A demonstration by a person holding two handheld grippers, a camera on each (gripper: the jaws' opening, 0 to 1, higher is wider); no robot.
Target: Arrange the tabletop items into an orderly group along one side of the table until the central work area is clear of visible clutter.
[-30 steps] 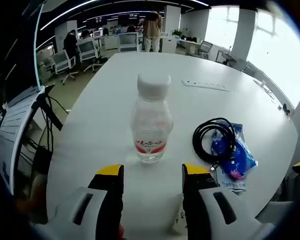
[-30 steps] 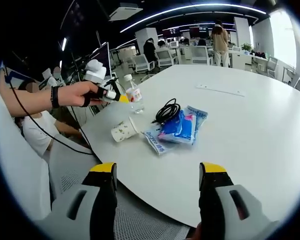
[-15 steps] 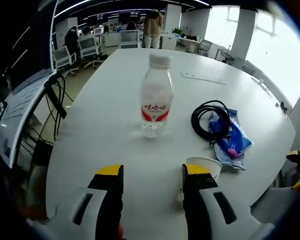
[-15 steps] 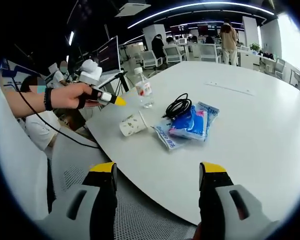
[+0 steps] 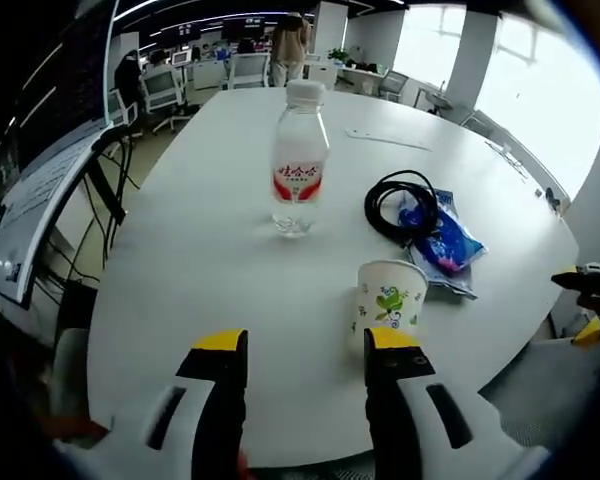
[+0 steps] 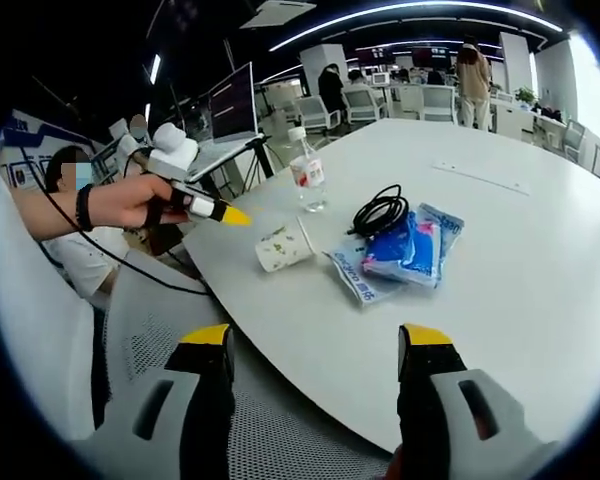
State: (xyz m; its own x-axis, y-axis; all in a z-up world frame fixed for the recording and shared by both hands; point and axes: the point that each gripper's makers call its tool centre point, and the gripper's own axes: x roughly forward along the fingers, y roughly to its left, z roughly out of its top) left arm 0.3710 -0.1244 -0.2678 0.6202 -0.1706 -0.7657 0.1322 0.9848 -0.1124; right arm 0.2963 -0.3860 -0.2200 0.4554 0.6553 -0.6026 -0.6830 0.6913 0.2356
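White table (image 5: 180, 260), items clustered near one curved edge. Water bottle (image 5: 298, 160) upright, capped, red label. Paper cup (image 5: 388, 305) lies on its side close to the edge, just ahead of the left gripper (image 5: 305, 345), whose jaws stand apart, holding nothing. Coiled black cable (image 5: 400, 205) rests on blue packets (image 5: 438, 240), beside the bottle. Right gripper (image 6: 315, 340) off the table edge, jaws spread, empty. A hand (image 6: 130, 200) holds the left gripper near the cup. Office chairs (image 6: 310, 112) and a standing person (image 6: 472, 75) beyond the far edge.
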